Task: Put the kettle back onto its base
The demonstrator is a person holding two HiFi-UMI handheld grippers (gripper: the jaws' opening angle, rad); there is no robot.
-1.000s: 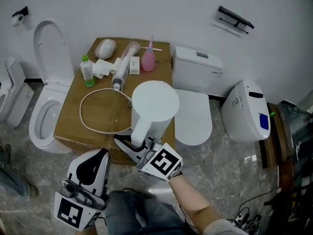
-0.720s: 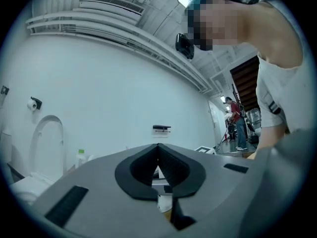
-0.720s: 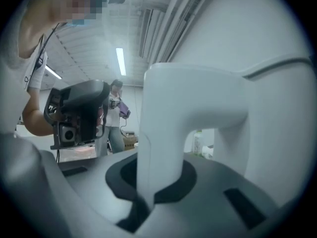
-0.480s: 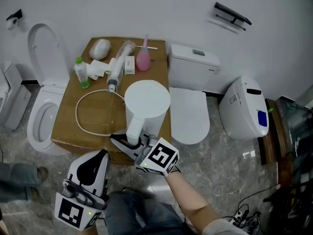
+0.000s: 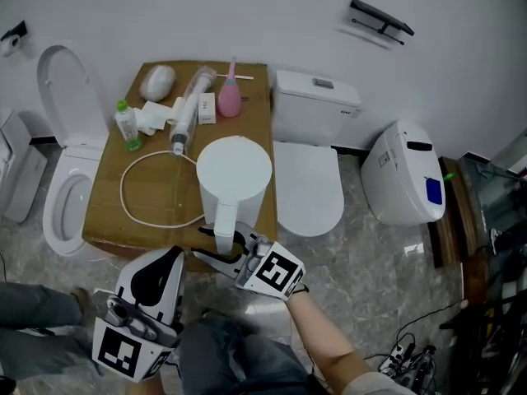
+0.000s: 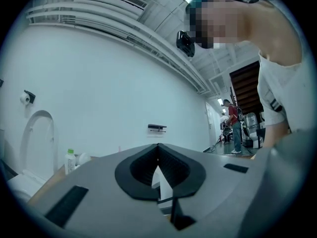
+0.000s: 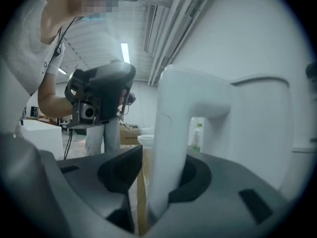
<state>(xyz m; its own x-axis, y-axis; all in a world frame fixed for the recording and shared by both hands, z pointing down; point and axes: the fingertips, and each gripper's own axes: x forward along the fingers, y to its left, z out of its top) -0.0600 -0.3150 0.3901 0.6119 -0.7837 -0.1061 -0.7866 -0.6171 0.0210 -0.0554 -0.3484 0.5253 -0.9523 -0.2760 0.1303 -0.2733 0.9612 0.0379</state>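
A white kettle (image 5: 234, 167) stands upright on the cardboard box (image 5: 107, 212), its handle (image 5: 224, 220) turned toward me. Whatever is under it is hidden; a white cord (image 5: 132, 188) loops out to its left. My right gripper (image 5: 224, 247) reaches level at the handle. Its jaws have just been opening and now stand open, with the handle (image 7: 173, 148) between them and a gap on the left side. The right gripper (image 7: 158, 182) view shows the kettle body (image 7: 257, 123) close behind. My left gripper (image 5: 165, 262) hangs low at the front left, shut and holding nothing, apart from the kettle.
An open toilet (image 5: 62, 188) flanks the box on the left, a closed one (image 5: 309, 179) on the right, and another white unit (image 5: 403, 183) sits farther right. A green-capped bottle (image 5: 125, 126), a pink bottle (image 5: 229, 97) and several small items line the box's far edge.
The right gripper's jaws were shut on the kettle handle and now stand apart around it. The kettle stays where it was on the box. The left gripper holds its place.
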